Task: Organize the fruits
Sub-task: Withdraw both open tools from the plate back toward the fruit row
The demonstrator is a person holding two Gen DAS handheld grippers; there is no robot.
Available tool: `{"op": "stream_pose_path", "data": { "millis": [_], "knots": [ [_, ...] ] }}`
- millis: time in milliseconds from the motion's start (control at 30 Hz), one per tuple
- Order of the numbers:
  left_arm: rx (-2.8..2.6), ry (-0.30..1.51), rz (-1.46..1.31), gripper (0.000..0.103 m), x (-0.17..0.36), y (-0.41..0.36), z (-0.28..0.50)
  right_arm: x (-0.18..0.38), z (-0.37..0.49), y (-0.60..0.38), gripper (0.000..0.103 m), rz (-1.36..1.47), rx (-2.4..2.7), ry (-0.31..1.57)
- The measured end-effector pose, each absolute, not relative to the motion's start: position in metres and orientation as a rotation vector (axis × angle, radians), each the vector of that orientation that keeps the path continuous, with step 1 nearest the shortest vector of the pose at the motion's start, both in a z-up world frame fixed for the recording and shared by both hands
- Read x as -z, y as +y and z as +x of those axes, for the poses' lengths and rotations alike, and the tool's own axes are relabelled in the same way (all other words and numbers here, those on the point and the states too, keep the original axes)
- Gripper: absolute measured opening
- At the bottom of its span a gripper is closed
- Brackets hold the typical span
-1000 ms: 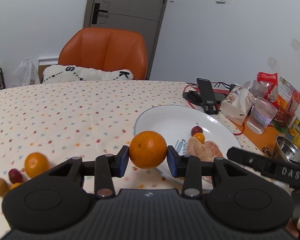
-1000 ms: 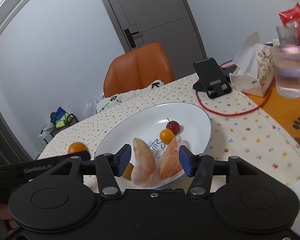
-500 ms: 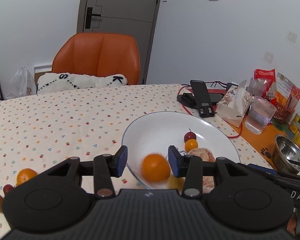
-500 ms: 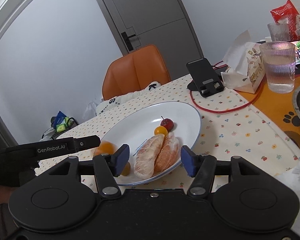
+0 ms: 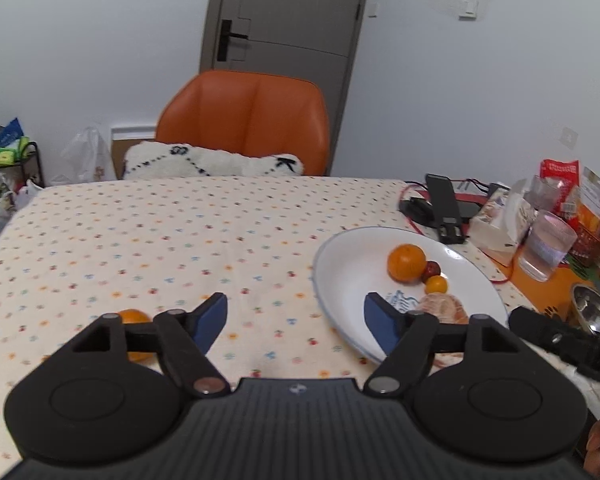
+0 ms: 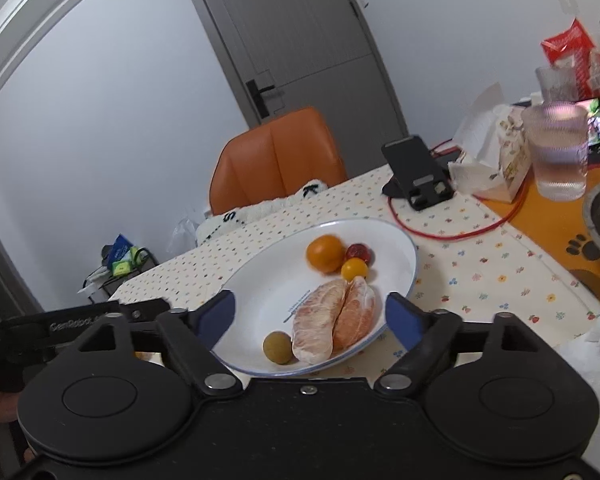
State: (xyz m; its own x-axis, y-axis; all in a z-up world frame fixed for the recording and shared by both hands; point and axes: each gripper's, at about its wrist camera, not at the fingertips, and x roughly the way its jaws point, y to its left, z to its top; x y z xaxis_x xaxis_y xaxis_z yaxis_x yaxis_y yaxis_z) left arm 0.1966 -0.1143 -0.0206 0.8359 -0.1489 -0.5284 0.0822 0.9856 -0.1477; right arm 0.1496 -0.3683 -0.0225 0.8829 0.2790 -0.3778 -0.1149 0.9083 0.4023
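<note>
1. Plate (image 6: pixel 400 240), one, white: holds one orange (image 6: pixel 325 253) at 12 o'clock, one red fruit (image 6: pixel 359 253), one small yellow fruit (image 6: pixel 355 269), two peeled segments (image 6: pixel 334 320), one brown fruit (image 6: pixel 277 347) at 7 o'clock.
2. Second orange (image 5: pixel 134 317), one, on the tablecloth (image 5: pixel 160 240), behind the left finger.
3. Left gripper (image 5: pixel 294 320): jaws wide apart, empty.
4. Right gripper (image 6: pixel 310 316): jaws wide apart, empty.

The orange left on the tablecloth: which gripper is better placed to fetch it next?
Left, probably. The orange lies just behind the open left gripper, by its left finger. The right gripper, also open, faces the plate.
</note>
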Motion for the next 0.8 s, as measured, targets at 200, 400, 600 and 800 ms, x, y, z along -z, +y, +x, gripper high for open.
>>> {"op": "stream_pose_path", "data": {
  "millis": [200, 400, 600, 800],
  "knots": [
    [0.078, 0.541, -0.135, 0.084, 0.013, -0.096, 0.183, 0.016, 0.145, -0.364, 0.101, 0.391, -0.188, 0.421],
    [0.067, 0.529, -0.164, 0.087, 0.007, -0.079, 0.168, 0.010, 0.139, -0.353, 0.103, 0.384, -0.206, 0.413],
    [0.051, 0.528, -0.178, 0.088, 0.007, -0.063, 0.157, 0.006, 0.135, -0.340, 0.103, 0.377, -0.224, 0.416],
    [0.017, 0.521, -0.189, 0.088, 0.005, -0.041, 0.144, 0.000, 0.128, -0.323, 0.103, 0.356, -0.259, 0.396]
  ]
}}
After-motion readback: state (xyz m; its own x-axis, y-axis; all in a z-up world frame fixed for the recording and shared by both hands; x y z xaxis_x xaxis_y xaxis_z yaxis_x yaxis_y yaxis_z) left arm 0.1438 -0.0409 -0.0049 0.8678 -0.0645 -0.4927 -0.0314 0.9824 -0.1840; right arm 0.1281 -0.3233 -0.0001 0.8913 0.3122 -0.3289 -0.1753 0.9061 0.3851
